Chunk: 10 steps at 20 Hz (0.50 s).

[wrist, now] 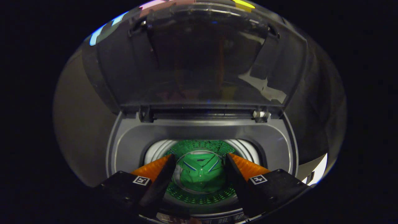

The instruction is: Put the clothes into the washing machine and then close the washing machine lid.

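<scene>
The gripper (199, 160) hangs over the washer (199, 132) with its jaws spread wide, holding nothing. Between the fingers, far below them, a green shirt (200, 174) lies crumpled on the drum (248, 149) floor, inside a ring of perforated metal. The round mouth stands unobstructed, rimmed by smooth grey plastic. Beyond it the lid (199, 59), a glossy dark panel, stands raised on its hinges.

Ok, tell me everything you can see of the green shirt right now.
The green shirt lies crumpled at the bottom of the washing machine drum, collar up, with thin blue and white trim on the collar edges. It looks like soft knit cloth. It rests on the drum floor, far below the open gripper, whose fingers don't touch it. The lid stands raised behind.
</scene>
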{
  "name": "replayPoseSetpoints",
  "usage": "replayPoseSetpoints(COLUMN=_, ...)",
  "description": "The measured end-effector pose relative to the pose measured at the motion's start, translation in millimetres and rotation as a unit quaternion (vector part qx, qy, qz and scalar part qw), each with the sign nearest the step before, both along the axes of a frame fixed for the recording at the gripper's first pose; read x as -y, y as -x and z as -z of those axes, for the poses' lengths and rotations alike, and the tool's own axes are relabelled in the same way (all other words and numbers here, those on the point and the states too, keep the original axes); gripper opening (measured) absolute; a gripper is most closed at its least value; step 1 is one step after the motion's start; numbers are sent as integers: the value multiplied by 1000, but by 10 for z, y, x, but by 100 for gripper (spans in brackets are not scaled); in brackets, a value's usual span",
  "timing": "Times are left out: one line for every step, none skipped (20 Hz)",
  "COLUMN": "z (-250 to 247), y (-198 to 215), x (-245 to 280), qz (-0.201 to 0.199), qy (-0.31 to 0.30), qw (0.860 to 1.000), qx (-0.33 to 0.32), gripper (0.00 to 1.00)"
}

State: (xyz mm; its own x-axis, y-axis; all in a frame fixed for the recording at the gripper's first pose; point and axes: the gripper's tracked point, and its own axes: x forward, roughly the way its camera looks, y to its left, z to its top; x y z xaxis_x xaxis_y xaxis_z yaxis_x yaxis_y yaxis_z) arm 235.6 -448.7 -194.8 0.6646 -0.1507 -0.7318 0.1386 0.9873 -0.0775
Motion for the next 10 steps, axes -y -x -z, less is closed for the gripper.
replayPoseSetpoints(z=-143, y=-34, x=-19, qz=-1, qy=-1, qw=1000, qx=11, gripper=100)
replayPoseSetpoints(z=-298, y=-77, x=-39, qz=-3, qy=-1, qw=1000, qx=23, gripper=100)
replayPoseSetpoints(z=-484, y=-122, x=-53, qz=-6, qy=1, qw=999, qx=37, gripper=100)
replayPoseSetpoints(z=-689, y=-179, x=-75, qz=-12, qy=3, qw=998, qx=54, gripper=100)
replayPoseSetpoints(z=-872, y=-243, x=-74, qz=-14, qy=9, qw=997, qx=72, gripper=100)
replayPoseSetpoints(z=-1076, y=-301, x=-89, qz=-18, qy=12, qw=996, qx=88, gripper=100)
replayPoseSetpoints(z=-1258, y=-359, x=-100, qz=-19, qy=15, qw=994, qx=104, gripper=99)
replayPoseSetpoints(z=-1431, y=-410, x=-127, qz=-19, qy=16, qw=993, qx=119, gripper=100)
replayPoseSetpoints(z=-1604, y=-476, x=-155, qz=-20, qy=15, qw=991, qx=134, gripper=100)
replayPoseSetpoints(z=-1767, y=-522, x=-169, qz=-19, qy=19, qw=989, qx=146, gripper=100)
